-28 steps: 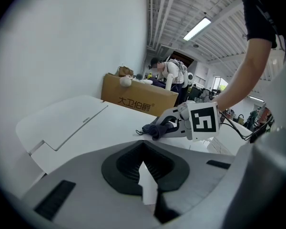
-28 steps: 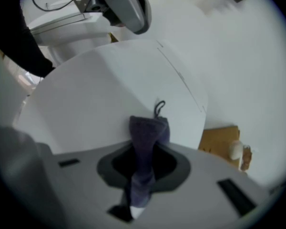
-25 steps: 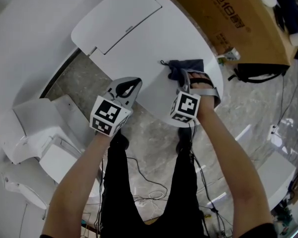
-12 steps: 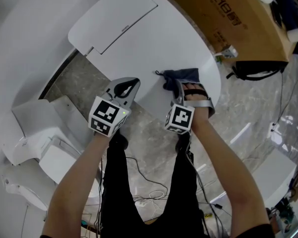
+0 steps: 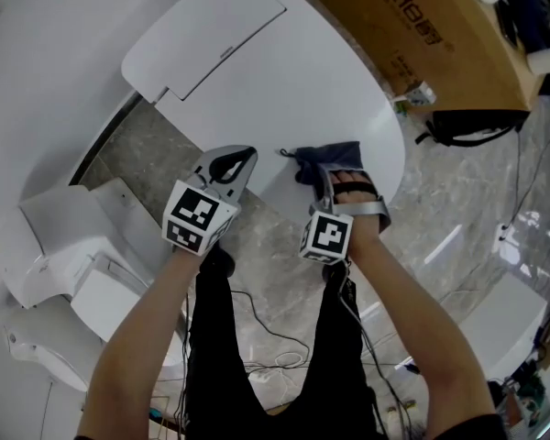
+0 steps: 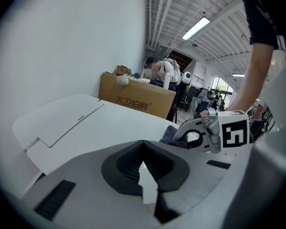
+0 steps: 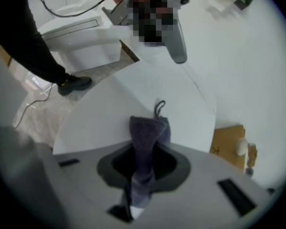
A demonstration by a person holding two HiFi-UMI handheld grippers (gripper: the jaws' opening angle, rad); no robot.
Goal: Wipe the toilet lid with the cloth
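Brown cardboard box stands just beside the white toilet lid. A dark cloth lies near the lid's front edge, pinched in the right gripper. The left gripper has its jaws pressed together, with nothing between them.

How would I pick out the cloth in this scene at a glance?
Start with the big white toilet lid that fills the top of the head view. Near its front rim, on the person's right, the cloth lies bunched on the lid, pinched in the right gripper. It is the only dark, soft thing on that white surface: bluish-grey, with a small hanging loop.
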